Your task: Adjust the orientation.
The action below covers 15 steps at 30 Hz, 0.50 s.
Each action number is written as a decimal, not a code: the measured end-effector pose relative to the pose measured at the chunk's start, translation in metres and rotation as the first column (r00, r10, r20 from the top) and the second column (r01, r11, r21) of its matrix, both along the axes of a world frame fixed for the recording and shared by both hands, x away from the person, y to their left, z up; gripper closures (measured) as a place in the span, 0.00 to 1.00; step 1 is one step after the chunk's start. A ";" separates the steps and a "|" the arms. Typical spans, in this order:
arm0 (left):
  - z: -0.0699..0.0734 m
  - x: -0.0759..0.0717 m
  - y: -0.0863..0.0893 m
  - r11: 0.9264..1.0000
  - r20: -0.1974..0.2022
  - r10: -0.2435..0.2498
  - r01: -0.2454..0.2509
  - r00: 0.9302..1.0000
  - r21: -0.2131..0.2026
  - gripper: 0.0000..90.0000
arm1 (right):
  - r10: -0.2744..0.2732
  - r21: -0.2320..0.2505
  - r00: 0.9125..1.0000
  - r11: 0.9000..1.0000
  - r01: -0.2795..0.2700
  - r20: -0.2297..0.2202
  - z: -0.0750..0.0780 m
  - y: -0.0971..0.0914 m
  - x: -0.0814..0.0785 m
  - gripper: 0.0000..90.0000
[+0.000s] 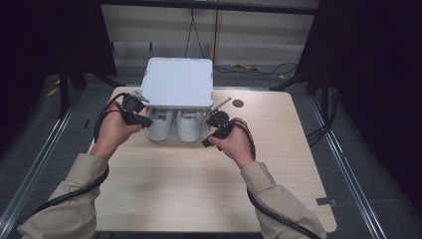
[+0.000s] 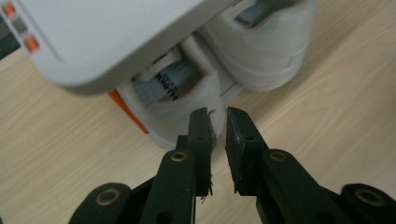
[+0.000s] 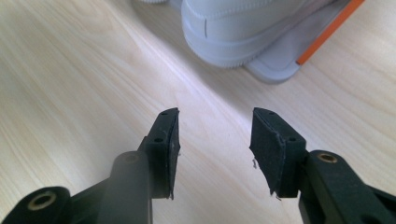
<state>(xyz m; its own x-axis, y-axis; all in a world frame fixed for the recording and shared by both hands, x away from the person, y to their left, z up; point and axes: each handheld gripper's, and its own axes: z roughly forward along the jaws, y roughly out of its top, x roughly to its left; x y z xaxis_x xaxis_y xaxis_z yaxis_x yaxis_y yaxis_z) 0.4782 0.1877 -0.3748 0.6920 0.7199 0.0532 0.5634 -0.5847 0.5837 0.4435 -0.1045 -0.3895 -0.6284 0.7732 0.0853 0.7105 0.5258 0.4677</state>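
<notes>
Jaws of the left gripper [image 2: 215, 112] nearly together, a narrow slit between the pads, nothing in it. Jaws of the right gripper [image 3: 215, 114] spread wide and released, bare wood between them.

Largest first: pale wooden table [image 1: 199, 189], carrying everything. Then the white lid [image 1: 177, 82], a flat rounded square, taken as landmark for all the rest. Under the lid's near edge, a pair of white sneakers [image 1: 175, 127] side by side, rounded ends sticking out toward the person, the rest hidden beneath the lid. Beneath the pair and below the lid, a pale tray [image 3: 280, 65] with an orange strip [image 3: 331, 30] along its side. On the lid's corner in the left gripper view, small orange marks [image 2: 31, 43].

Left gripper at the lid's near left corner, jaw tips just short of the nearer sneaker, its open collar and printed insole showing directly ahead; touching or not, hard to tell. Right gripper at the lid's near right corner, farther back, the other sneaker ahead and apart from the jaws.

Long axis of each sneaker running from the person away under the lid, so end-on to both grippers. Left hand judged the nearer; likely next a wider opening there before any grasp.
</notes>
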 end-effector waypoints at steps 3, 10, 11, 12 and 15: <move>-0.018 0.004 0.009 0.999 0.012 0.044 -0.044 0.999 0.030 0.92 | -0.015 0.003 1.000 1.000 0.015 -0.006 -0.005 -0.008 -0.001 0.57; -0.051 0.016 0.011 0.994 -0.005 0.105 -0.105 0.994 0.019 0.97 | -0.040 0.007 0.999 0.999 0.040 -0.011 -0.011 -0.021 -0.001 0.56; -0.053 0.017 0.009 0.993 -0.002 0.119 -0.119 0.993 0.003 0.98 | -0.037 0.010 0.999 0.999 0.037 -0.011 -0.012 -0.022 -0.001 0.56; -0.054 0.018 0.009 0.993 0.002 0.120 -0.120 0.993 0.021 0.98 | -0.037 0.011 0.999 0.999 0.037 -0.014 -0.013 -0.023 -0.001 0.56; -0.055 0.021 0.010 0.989 0.007 0.150 -0.150 0.989 0.010 0.99 | -0.040 0.013 0.999 0.999 0.040 -0.019 -0.016 -0.026 -0.001 0.56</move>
